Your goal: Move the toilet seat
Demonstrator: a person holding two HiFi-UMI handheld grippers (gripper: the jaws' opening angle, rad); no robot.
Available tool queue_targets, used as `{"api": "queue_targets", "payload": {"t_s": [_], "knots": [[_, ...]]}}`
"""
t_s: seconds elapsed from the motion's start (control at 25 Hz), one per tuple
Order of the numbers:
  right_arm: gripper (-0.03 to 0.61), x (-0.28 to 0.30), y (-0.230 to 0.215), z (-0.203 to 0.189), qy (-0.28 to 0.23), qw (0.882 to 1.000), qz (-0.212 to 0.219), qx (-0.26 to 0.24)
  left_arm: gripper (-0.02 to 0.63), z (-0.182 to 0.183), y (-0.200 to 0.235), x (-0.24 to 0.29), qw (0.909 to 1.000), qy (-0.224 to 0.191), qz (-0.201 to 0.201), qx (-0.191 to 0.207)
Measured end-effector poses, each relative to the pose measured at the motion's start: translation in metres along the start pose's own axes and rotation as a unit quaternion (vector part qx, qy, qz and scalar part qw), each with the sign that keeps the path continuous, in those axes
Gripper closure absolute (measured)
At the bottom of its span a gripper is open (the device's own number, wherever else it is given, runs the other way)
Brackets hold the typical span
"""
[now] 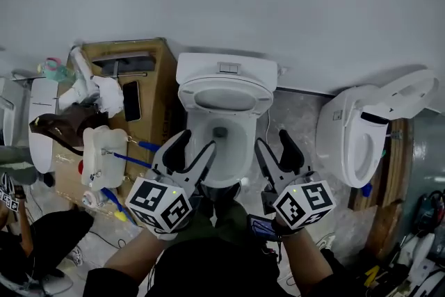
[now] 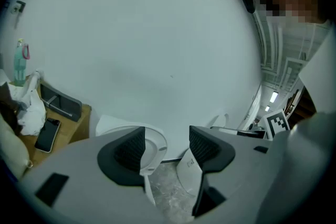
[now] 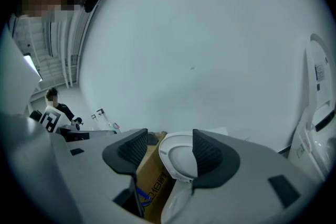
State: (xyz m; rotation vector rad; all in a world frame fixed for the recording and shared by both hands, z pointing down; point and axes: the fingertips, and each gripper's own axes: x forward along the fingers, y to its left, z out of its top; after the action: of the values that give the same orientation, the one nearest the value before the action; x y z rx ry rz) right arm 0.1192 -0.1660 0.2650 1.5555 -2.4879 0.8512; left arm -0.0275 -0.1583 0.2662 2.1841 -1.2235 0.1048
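Note:
A white toilet (image 1: 221,142) stands against the wall in the middle of the head view. Its seat ring (image 1: 224,98) is raised and leans back toward the tank (image 1: 226,69), leaving the bowl uncovered. My left gripper (image 1: 193,153) hangs open by the bowl's front left. At the bowl's front right, my right gripper (image 1: 272,149) is open too. Neither touches the toilet. In the left gripper view the seat ring (image 2: 153,145) shows between the spread jaws of that gripper (image 2: 167,152). The right gripper (image 3: 170,152) frames the seat ring (image 3: 176,159) likewise.
A second white toilet (image 1: 358,139) with its lid up stands to the right. A cardboard box (image 1: 149,80) at the left carries a phone (image 1: 131,101) and white parts. A person's legs are below me. The floor is grey marble.

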Motion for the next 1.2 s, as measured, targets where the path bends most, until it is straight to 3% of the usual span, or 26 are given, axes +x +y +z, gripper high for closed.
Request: {"api": "queue_targets", "payload": {"t_s": [0.24,0.44,0.52,0.8,0.96,1.2], "knots": [[0.321,-0.022,0.04,0.017,-0.008,1.0,0.012,-0.014,0.342,0.022,-0.04,-0.041,0.9969,-0.037,-0.067,-0.022],[0.468,-0.046,0.082,0.026,-0.021,0.998,0.04,-0.041,0.345,0.035,-0.068,-0.073,0.9938,-0.042,-0.102,0.015],[0.499,-0.057,0.097,0.032,-0.03,0.997,0.044,-0.052,0.38,0.04,-0.076,-0.087,0.992,-0.051,-0.113,0.025],[0.532,-0.092,0.148,0.046,-0.065,0.993,0.066,-0.07,0.548,0.055,-0.101,-0.13,0.9867,-0.085,-0.136,0.029],[0.538,-0.106,0.177,0.051,-0.078,0.989,0.08,-0.102,0.578,0.061,-0.116,-0.147,0.9825,-0.094,-0.151,0.056],[0.546,-0.121,0.196,0.056,-0.089,0.983,0.065,-0.147,0.584,0.063,-0.133,-0.167,0.9752,-0.11,-0.174,0.081]]}}
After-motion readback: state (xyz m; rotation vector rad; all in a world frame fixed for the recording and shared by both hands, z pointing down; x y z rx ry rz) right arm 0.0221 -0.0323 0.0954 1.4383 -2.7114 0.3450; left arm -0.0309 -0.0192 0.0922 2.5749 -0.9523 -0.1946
